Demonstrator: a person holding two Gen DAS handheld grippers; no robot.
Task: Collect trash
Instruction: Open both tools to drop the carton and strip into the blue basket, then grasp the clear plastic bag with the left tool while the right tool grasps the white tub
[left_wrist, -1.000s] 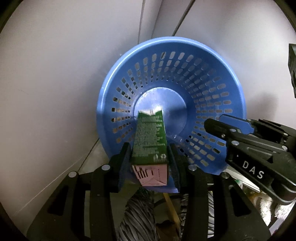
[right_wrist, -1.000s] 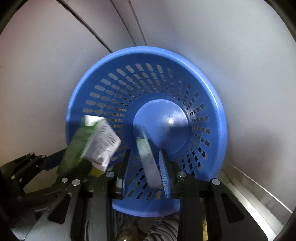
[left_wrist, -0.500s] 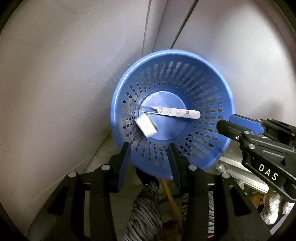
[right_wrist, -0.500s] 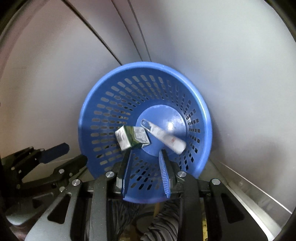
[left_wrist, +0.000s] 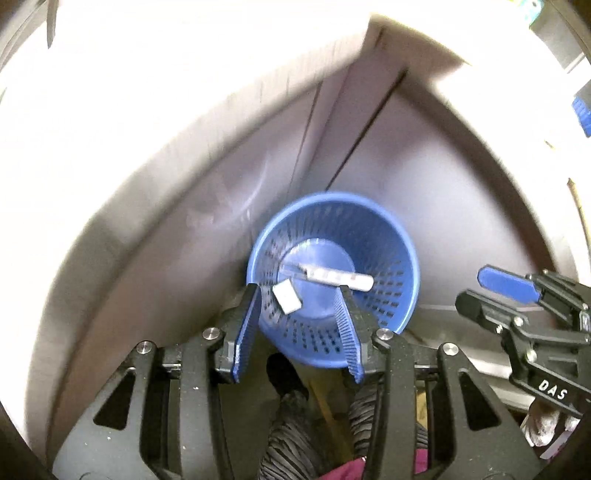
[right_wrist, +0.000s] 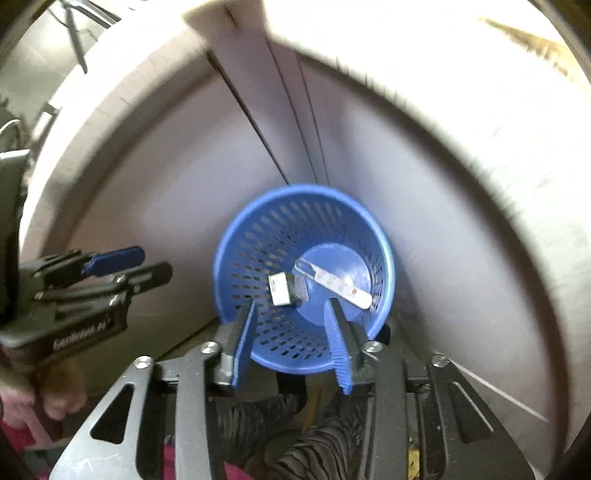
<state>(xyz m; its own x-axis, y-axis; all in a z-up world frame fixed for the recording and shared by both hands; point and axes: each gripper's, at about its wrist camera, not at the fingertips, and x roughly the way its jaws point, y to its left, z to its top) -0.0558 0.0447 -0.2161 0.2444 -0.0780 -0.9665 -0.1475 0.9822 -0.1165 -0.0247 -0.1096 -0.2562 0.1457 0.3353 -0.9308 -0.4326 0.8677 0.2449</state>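
Observation:
A blue perforated basket (left_wrist: 391, 258) (right_wrist: 258, 236) stands on the floor below both grippers. Inside it lie a small carton (left_wrist: 286, 297) (right_wrist: 282, 290) and a long white tube (left_wrist: 340, 277) (right_wrist: 341, 284). My left gripper (left_wrist: 299, 321) hangs well above the basket, open, with nothing between its fingers. My right gripper (right_wrist: 293, 326) is also high above the basket; its jaws are opening and hold nothing. Each gripper shows at the edge of the other's view: the right gripper (left_wrist: 491, 291) and the left gripper (right_wrist: 129, 264).
White panels (left_wrist: 147, 221) (right_wrist: 461, 221) meet in a corner behind the basket. The person's striped trouser legs (left_wrist: 291, 435) and a dark shoe (left_wrist: 284, 373) are just below the grippers. A hand (right_wrist: 55, 398) holds the left gripper's handle.
The left gripper let go of the green carton and the right one the white tube; both dropped into the basket. Both grippers then rose, so the basket looks smaller.

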